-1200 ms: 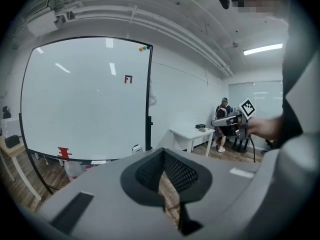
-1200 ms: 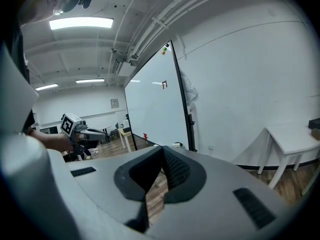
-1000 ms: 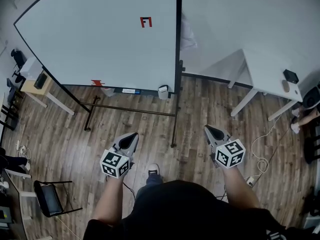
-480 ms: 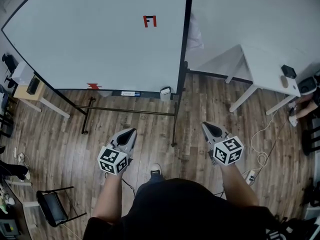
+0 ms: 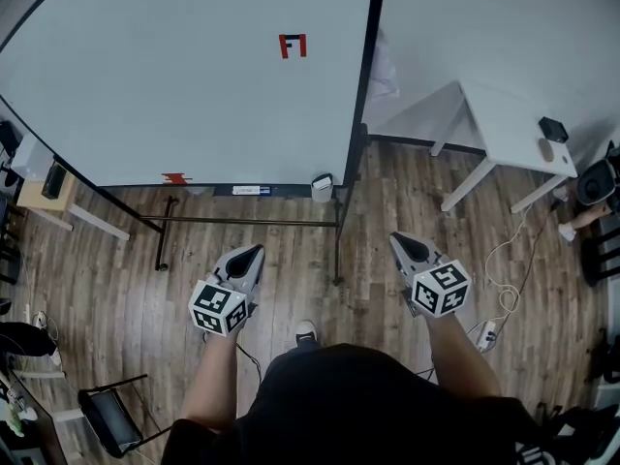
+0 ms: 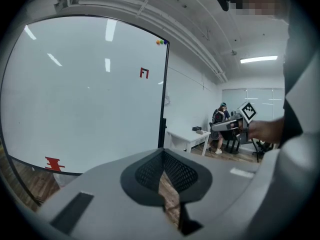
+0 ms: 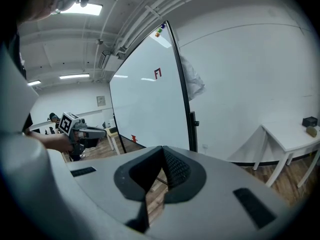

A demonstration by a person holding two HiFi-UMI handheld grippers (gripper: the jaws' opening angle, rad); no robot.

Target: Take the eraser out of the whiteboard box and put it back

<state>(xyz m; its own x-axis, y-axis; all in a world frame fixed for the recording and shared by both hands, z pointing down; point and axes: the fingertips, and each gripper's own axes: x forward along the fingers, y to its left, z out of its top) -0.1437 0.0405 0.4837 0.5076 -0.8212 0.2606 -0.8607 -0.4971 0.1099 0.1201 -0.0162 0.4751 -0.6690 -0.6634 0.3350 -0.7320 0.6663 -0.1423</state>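
Observation:
The whiteboard (image 5: 194, 76) stands ahead on the wooden floor. A small white box (image 5: 321, 187) hangs at its lower right corner, beside a narrow tray with small items (image 5: 250, 190). I cannot make out the eraser from here. My left gripper (image 5: 254, 252) and right gripper (image 5: 397, 240) are held out side by side, well short of the board, both shut and empty. The left gripper view shows its jaws (image 6: 162, 151) closed, tips together, with the board (image 6: 85, 99) beyond. The right gripper view shows closed jaws (image 7: 162, 149) too.
A white table (image 5: 513, 129) with a small dark object (image 5: 553, 129) stands at the right. The board's stand has a floor bar (image 5: 242, 221). A chair (image 5: 107, 419) is at lower left, and a cable and power strip (image 5: 489, 332) lie at the right. A seated person (image 6: 220, 116) is in the distance.
The person has walked toward the whiteboard, carrying both grippers forward. The board now fills more of the head view. Both grippers stay shut and empty.

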